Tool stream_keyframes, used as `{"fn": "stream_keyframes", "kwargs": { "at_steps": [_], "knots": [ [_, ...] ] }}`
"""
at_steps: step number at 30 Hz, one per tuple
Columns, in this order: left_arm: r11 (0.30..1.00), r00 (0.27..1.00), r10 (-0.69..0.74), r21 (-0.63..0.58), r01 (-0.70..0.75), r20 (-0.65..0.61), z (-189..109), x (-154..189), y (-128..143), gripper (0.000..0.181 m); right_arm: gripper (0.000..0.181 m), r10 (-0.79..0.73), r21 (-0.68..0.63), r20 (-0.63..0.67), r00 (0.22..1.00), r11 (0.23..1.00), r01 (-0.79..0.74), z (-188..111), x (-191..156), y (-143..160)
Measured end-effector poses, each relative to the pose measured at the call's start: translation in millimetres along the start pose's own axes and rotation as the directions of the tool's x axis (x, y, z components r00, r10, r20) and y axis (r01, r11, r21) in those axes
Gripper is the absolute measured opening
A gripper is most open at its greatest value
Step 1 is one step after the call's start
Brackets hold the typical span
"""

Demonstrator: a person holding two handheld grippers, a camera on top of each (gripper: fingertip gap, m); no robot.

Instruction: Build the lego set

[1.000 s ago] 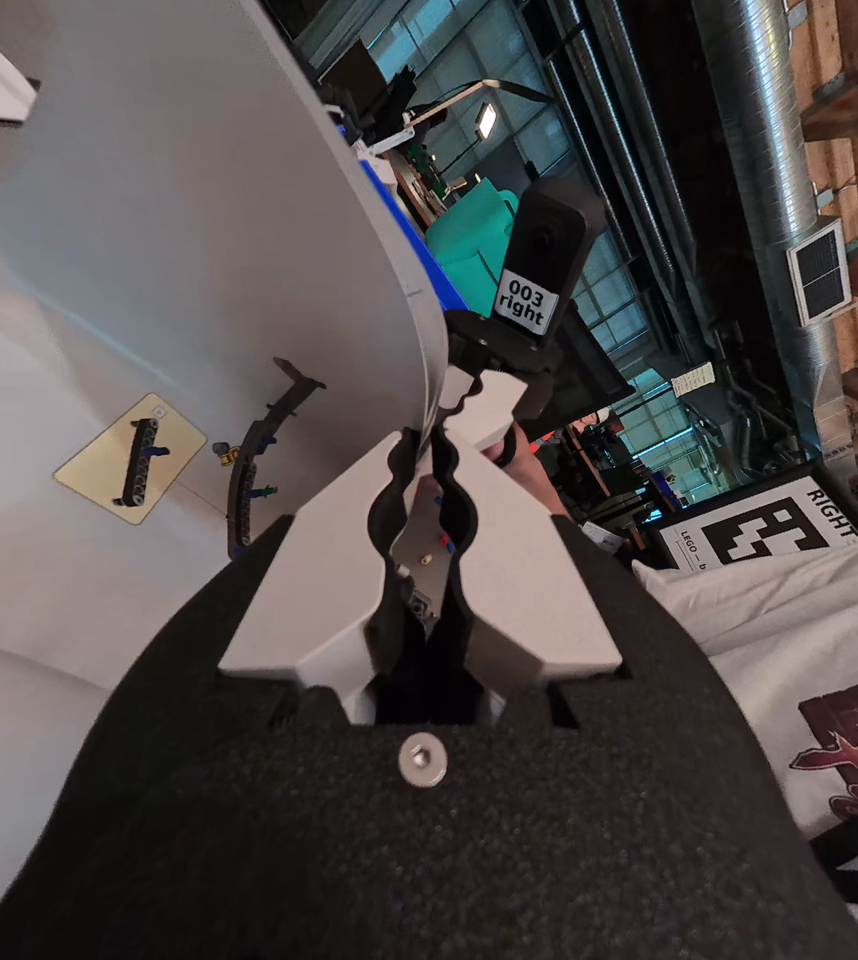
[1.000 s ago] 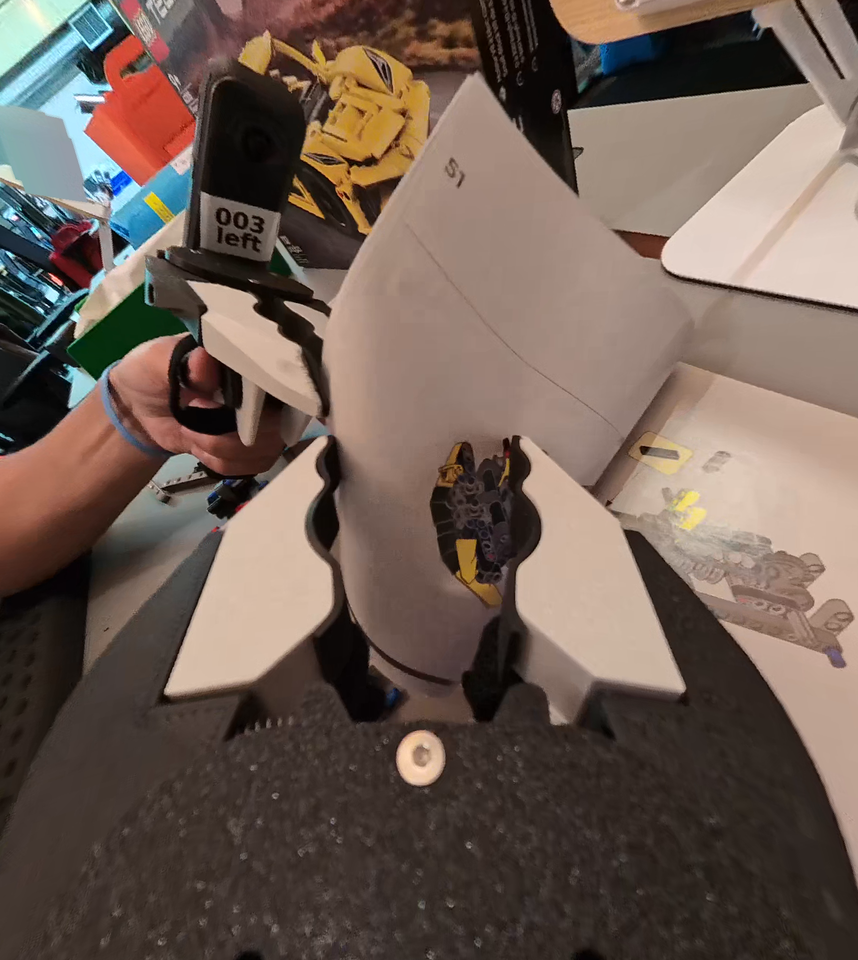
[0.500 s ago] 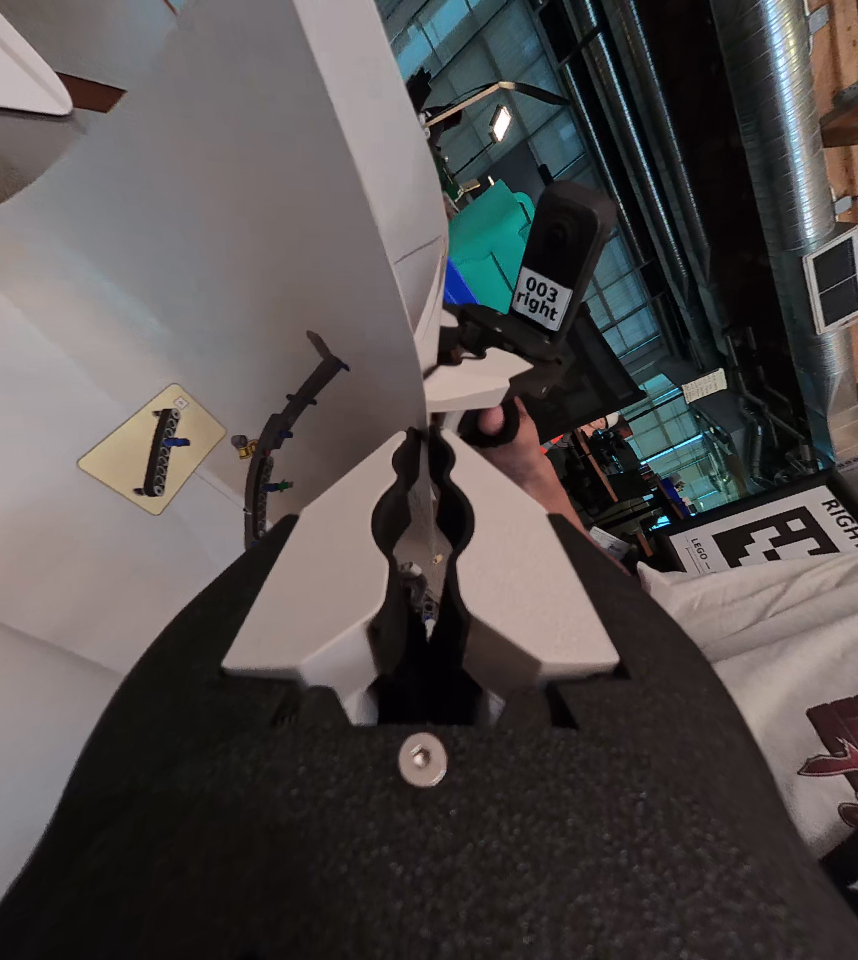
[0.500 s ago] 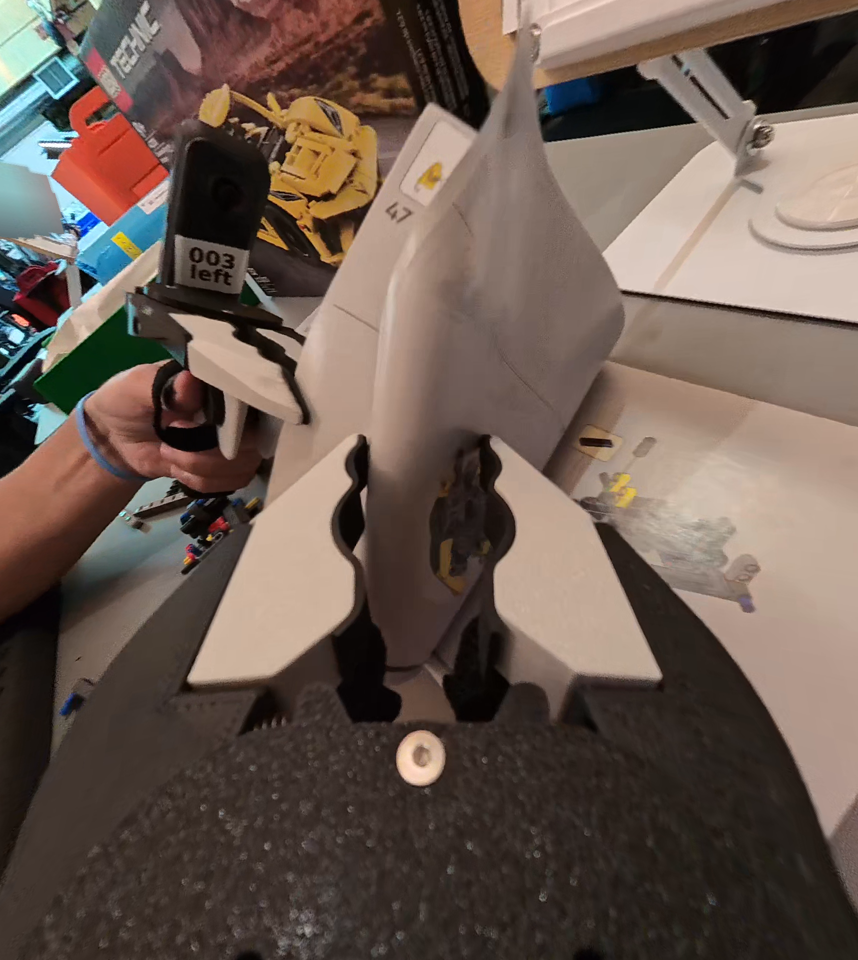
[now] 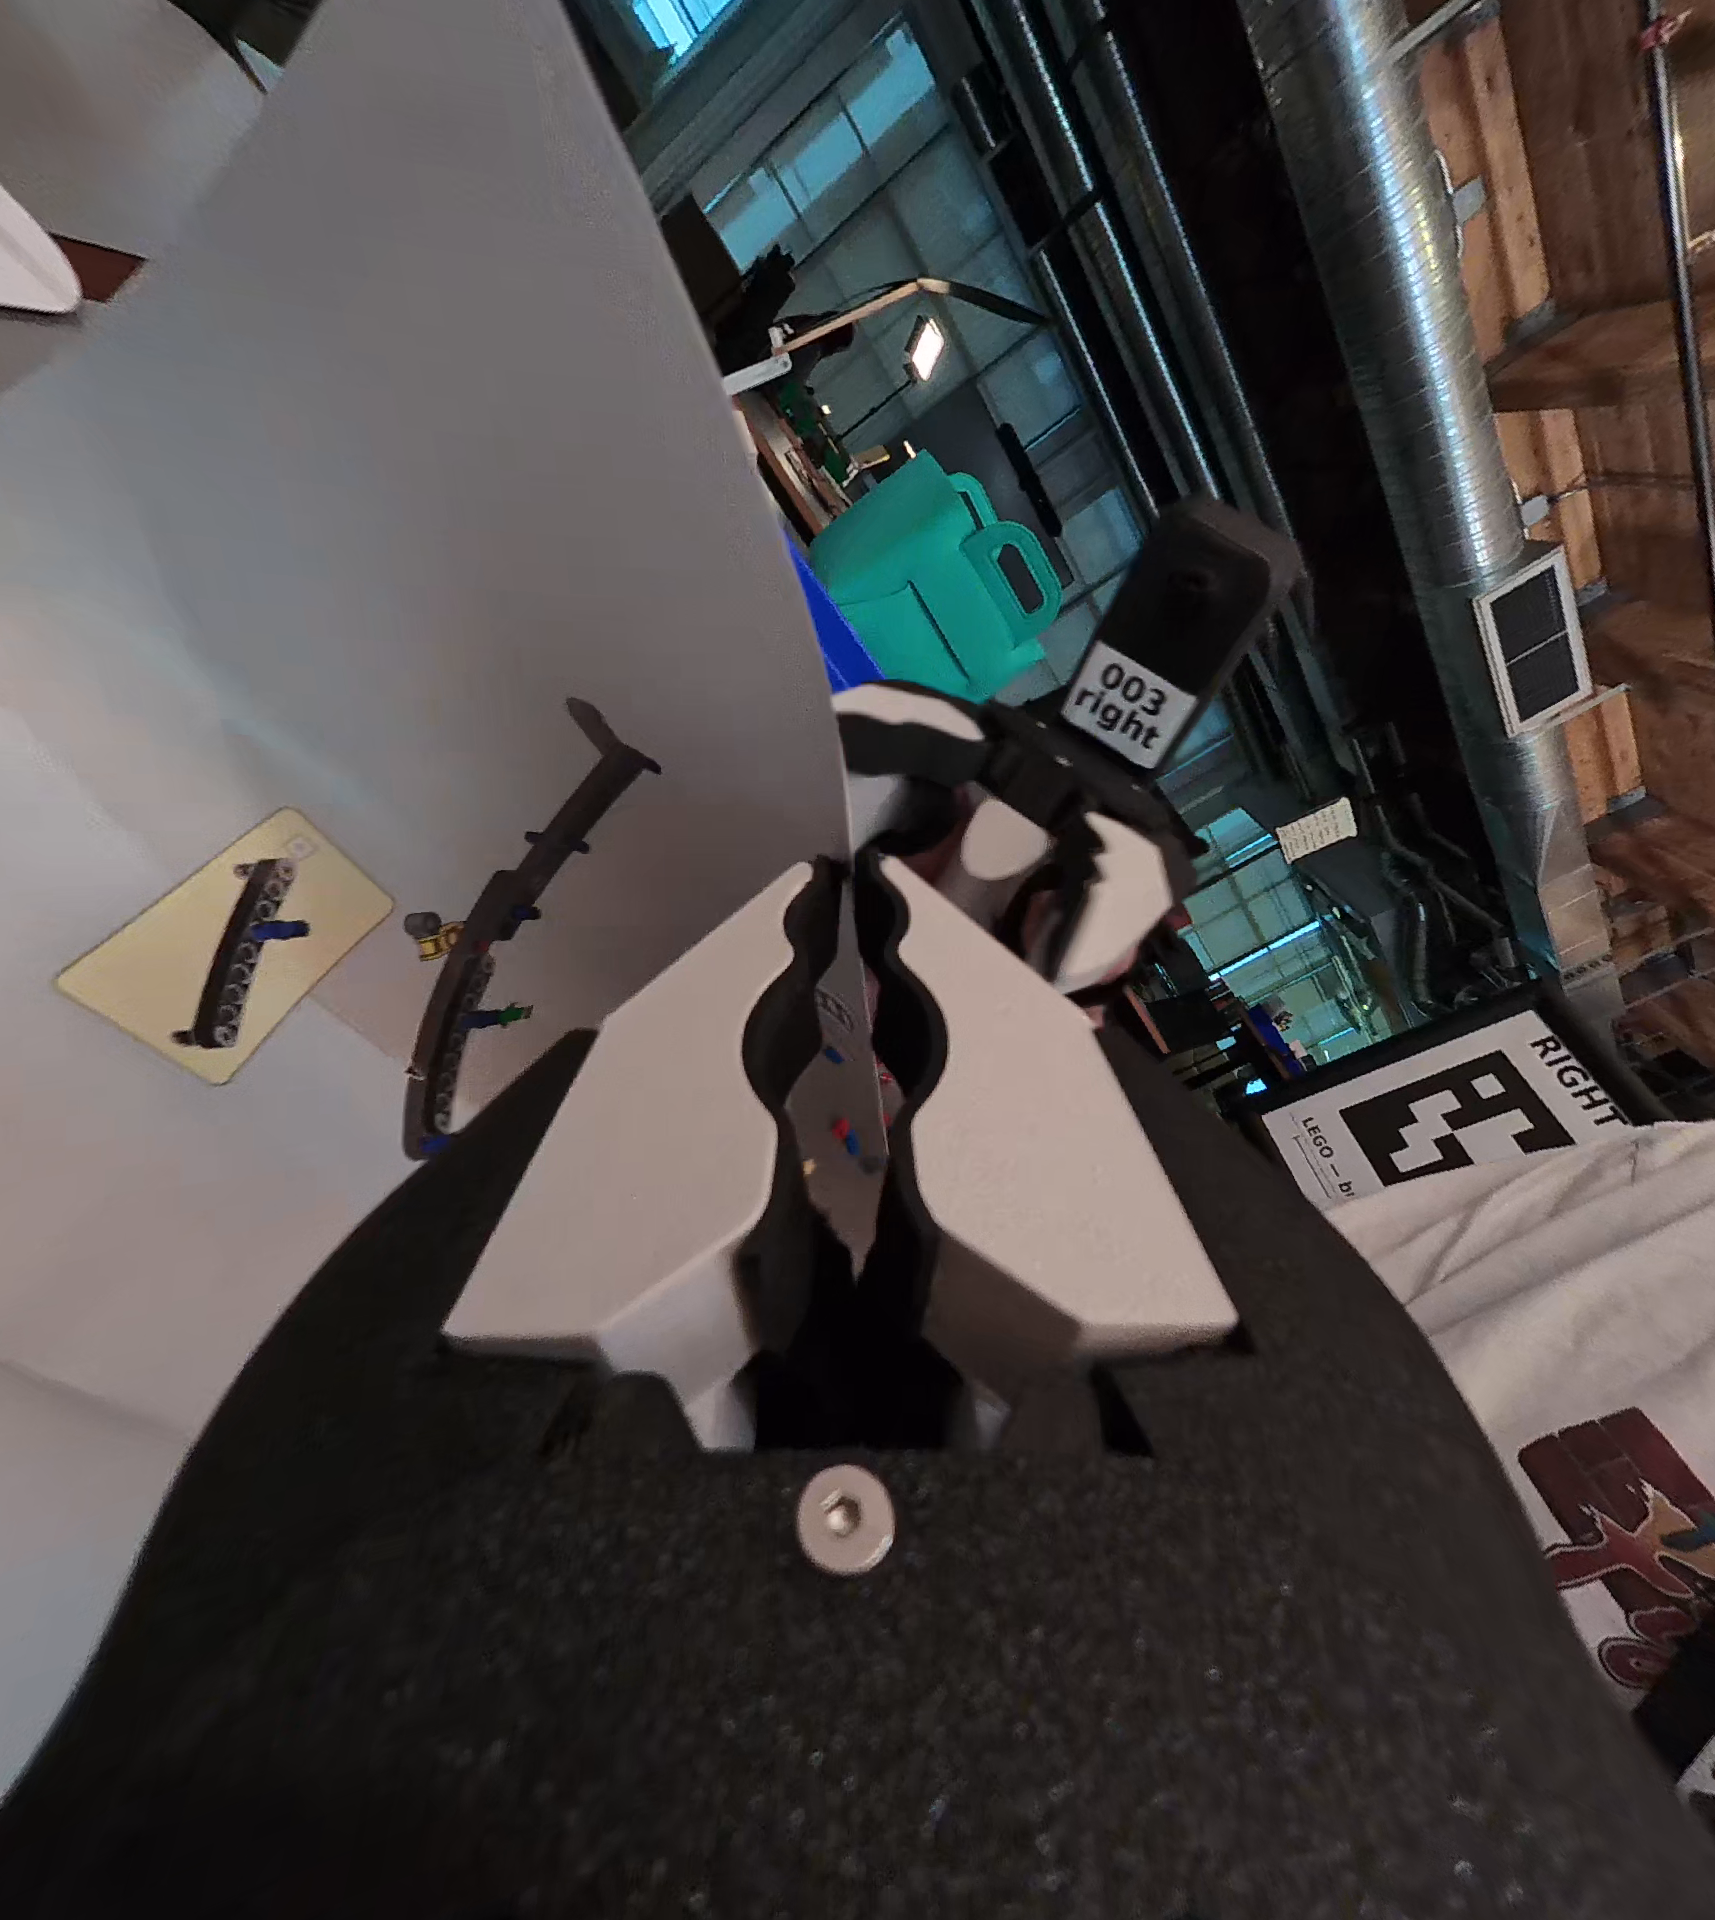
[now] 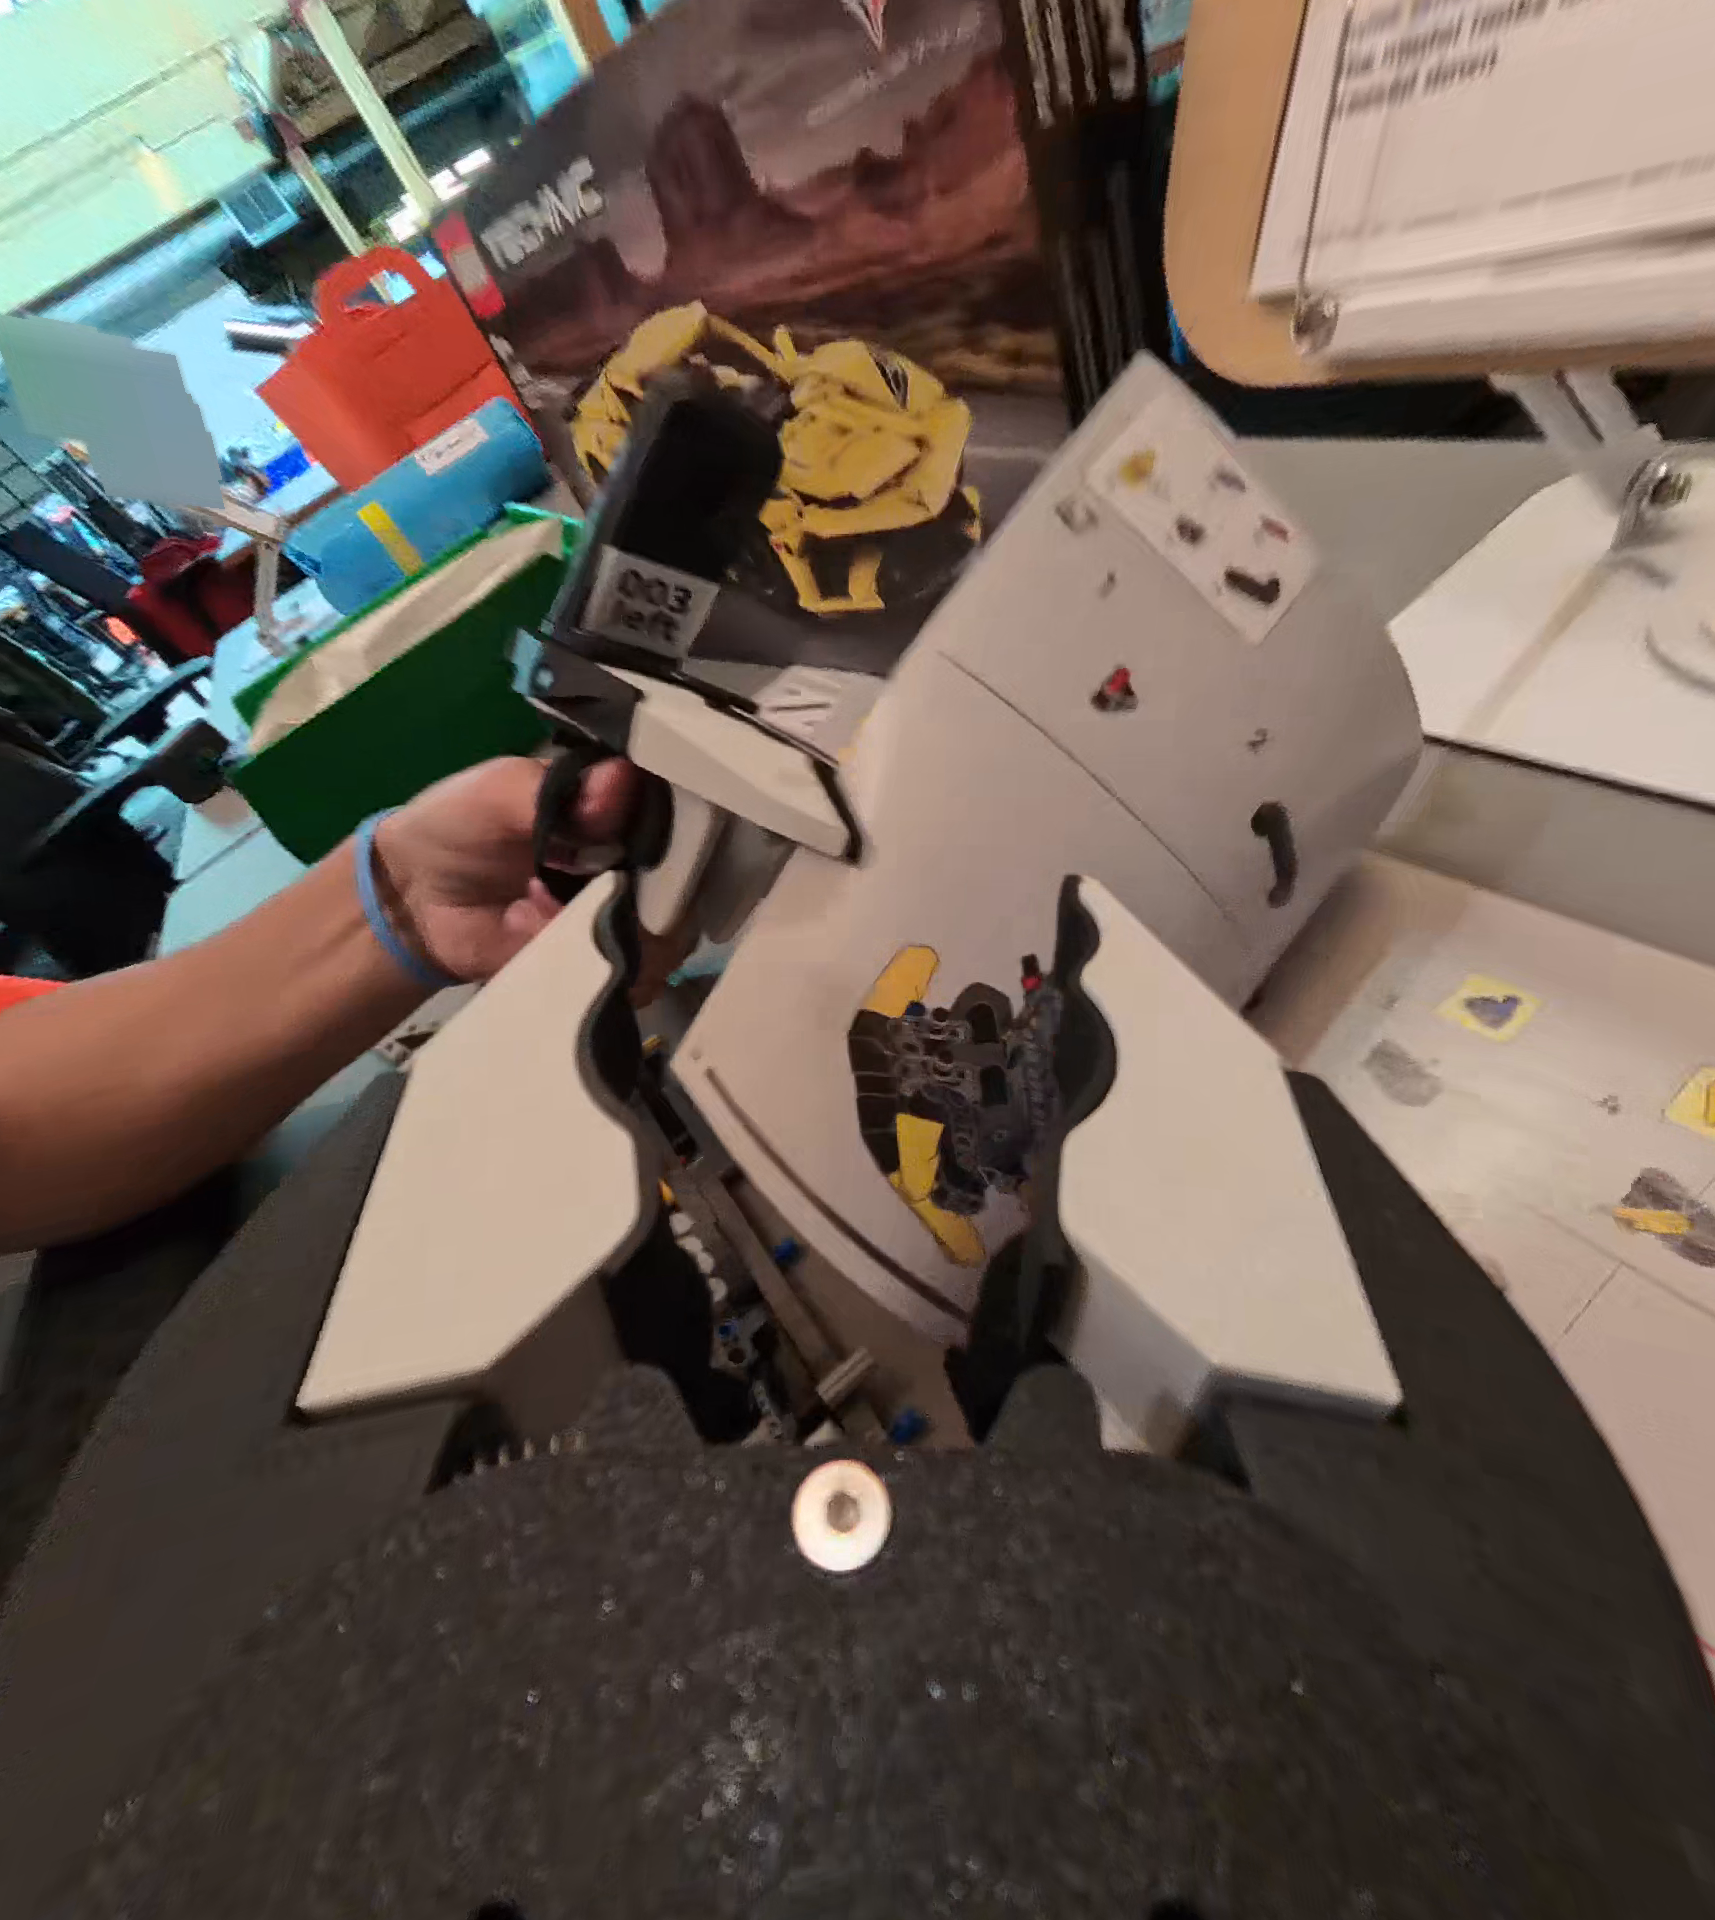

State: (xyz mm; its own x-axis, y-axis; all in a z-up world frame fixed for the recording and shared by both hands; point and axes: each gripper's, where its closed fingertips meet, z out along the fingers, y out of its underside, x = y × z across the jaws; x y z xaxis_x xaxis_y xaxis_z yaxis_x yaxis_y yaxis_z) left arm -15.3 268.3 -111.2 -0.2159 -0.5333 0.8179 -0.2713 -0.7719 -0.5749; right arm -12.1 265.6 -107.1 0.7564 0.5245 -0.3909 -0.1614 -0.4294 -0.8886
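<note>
Glossy paper instruction pages (image 5: 396,540) curl beside a matt, grainy black gripper body (image 5: 832,1714) with smooth white plastic fingers (image 5: 666,1122).

We see pale grey instruction-booklet pages (image 5: 396,520) printed with black beams, blue pins and cream-yellow callout boxes; in the right wrist view a page (image 6: 1019,935) bears a yellow-and-black model drawing. Our two grippers have white fingers (image 6: 479,1174) lined with black wavy pads on speckled black bodies. Behind stand a dark box (image 6: 791,260) picturing a yellow vehicle, an orange bag (image 6: 385,364), a green bin (image 6: 417,717) and a teal mug-shaped form (image 5: 926,592).
</note>
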Motion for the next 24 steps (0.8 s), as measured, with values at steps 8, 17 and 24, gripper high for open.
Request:
{"fn": "stream_keyframes", "kwargs": {
  "at_steps": [8,17,24],
  "knots": [
    [1.0,0.998,-0.03,0.001,0.03,-0.063,6.6,9.3,3.1,0.001,0.052,0.036,-0.037,-0.019,0.999,0.999,-0.037,18.2,16.2,15.1],
    [0.999,0.997,-0.033,0.0,0.033,-0.069,6.6,9.9,3.5,0.003,0.048,0.044,-0.018,-0.011,0.999,0.999,-0.044,16.0,17.3,13.6],
    [1.0,0.998,-0.026,-0.002,0.026,-0.056,4.8,7.2,3.6,0.002,0.042,0.09,0.027,0.017,0.996,0.996,-0.091,7.6,19.8,7.2]
  ]
}}
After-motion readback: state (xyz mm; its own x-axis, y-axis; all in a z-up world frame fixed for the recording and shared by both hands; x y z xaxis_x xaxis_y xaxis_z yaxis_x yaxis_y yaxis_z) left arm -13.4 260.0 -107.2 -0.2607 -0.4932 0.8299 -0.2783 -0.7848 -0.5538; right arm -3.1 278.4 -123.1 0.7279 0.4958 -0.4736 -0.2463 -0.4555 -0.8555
